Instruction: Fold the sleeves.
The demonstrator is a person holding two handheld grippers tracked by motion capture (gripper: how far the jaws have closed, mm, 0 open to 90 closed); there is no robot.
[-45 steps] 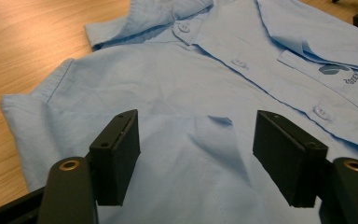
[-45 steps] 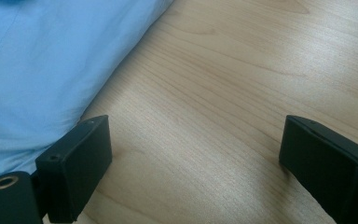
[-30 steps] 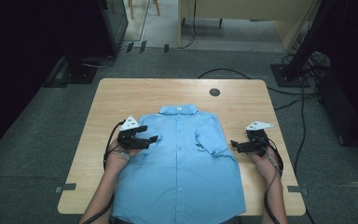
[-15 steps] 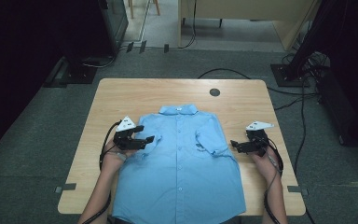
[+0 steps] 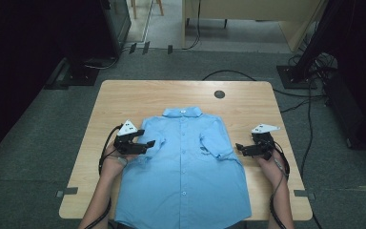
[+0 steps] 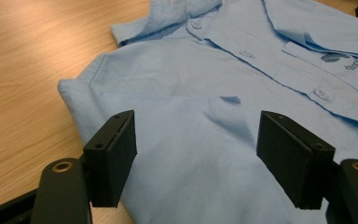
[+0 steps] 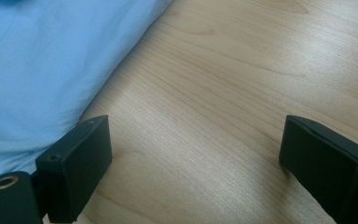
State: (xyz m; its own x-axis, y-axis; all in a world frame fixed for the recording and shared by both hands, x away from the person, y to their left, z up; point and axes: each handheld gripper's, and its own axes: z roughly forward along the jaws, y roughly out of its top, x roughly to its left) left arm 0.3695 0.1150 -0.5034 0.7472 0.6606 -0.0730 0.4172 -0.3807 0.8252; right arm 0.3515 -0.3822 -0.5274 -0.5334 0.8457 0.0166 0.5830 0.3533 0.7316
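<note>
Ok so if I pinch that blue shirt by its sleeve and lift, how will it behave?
The blue shirt will probably drape limply: thin cloth, lying flat with soft creases. It looks light, so one corner should lift easily. Pushed, it would likely bunch up on the wooden table rather than slide whole.

A recording lab or studio, not a home.

A light wooden table (image 5: 138, 100) with a round black cable port (image 5: 219, 94) stands alone on grey carpet (image 5: 38, 152). Black cables (image 5: 314, 102) snake across the floor to dark stand bases (image 5: 295, 76) at either side, black curtains hang at the edges, and pale wooden furniture (image 5: 248, 12) stands behind.
</note>
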